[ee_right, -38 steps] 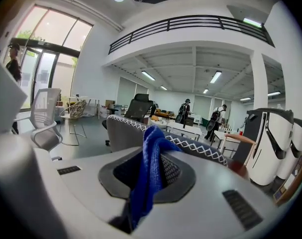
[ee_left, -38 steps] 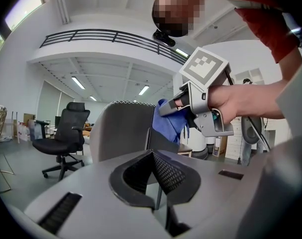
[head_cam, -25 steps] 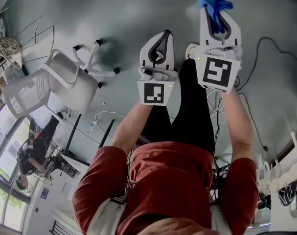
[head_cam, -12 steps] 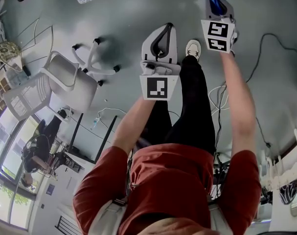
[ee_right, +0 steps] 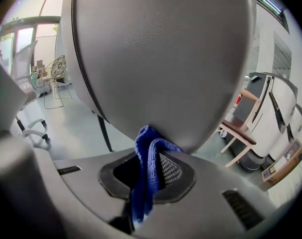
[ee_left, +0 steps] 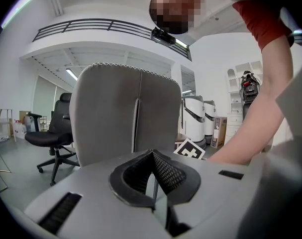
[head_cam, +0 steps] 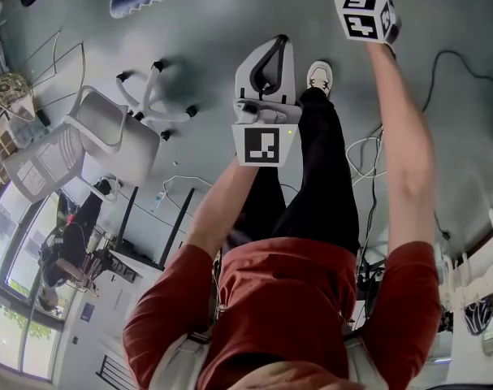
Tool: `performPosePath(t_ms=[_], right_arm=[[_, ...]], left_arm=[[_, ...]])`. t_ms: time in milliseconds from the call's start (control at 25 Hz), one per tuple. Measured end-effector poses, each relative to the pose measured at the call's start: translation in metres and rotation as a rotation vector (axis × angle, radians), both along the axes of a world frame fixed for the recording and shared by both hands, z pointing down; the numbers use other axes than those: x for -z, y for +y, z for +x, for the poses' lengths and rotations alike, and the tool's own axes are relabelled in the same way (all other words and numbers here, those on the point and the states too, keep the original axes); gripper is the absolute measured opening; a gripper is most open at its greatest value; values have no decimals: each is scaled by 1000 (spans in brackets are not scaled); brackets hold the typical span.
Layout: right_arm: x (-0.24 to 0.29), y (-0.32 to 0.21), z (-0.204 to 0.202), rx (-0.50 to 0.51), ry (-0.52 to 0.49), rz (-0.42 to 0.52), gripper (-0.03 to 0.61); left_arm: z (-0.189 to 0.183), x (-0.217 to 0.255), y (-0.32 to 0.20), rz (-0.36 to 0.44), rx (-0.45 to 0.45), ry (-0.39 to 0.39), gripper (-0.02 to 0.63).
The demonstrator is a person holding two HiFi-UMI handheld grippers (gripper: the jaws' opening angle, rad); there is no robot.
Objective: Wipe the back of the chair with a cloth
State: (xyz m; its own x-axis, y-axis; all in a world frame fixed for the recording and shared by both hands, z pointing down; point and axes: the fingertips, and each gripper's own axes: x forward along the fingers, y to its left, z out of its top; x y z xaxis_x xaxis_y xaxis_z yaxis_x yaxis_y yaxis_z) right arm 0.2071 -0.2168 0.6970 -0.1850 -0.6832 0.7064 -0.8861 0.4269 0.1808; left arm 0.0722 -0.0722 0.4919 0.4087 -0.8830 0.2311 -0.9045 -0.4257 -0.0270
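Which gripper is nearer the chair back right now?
Right. The right gripper holds its cloth up against the chair back; the left gripper, jaws together, hangs short of it.

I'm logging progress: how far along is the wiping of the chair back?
Done: the blue terry cloth is clamped in the right gripper. In hand: its fold appears to touch the lower edge of the grey padded chair back. Remaining: wiping across that back. The left gripper is shut and empty.
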Motion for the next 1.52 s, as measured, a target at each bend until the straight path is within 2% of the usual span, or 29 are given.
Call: performPosePath(t_ms=[200, 320, 640, 800, 880, 1000, 1080, 1120, 1200, 1360, 1520], right_arm=[[9, 3, -8, -34, -15, 5, 51], [22, 4, -8, -19, -14, 29, 51], [84, 19, -20, 7, -49, 112, 51], [131, 31, -19, 23, -63, 148, 51], [155, 36, -20, 28, -70, 165, 51], [197, 45, -22, 33, -74, 186, 51], [225, 52, -24, 42, -65, 203, 51], [238, 55, -26, 48, -59, 211, 51], [261, 61, -27, 59, -49, 219, 51], [306, 70, -21, 88, -21, 230, 51], [336, 82, -24, 90, -52, 233, 51]], left_arm=[[-5, 2, 4, -5, -2, 3, 13], [-2, 4, 5, -15, 7, 7, 14], [-5, 36, 13, -10, -6, -3, 14], [-1, 66, 15, 10, -18, -6, 14], [-1, 84, 15, 29, -40, -35, 14], [-8, 106, 20, -2, -40, -71, 14], [-20, 120, 26, -62, 0, -51, 14], [-25, 130, 27, -68, 9, -50, 14], [-28, 153, 30, -59, 7, -64, 14], [-26, 194, 33, -45, 16, -37, 14], [-34, 229, 39, -26, 20, -36, 14]])
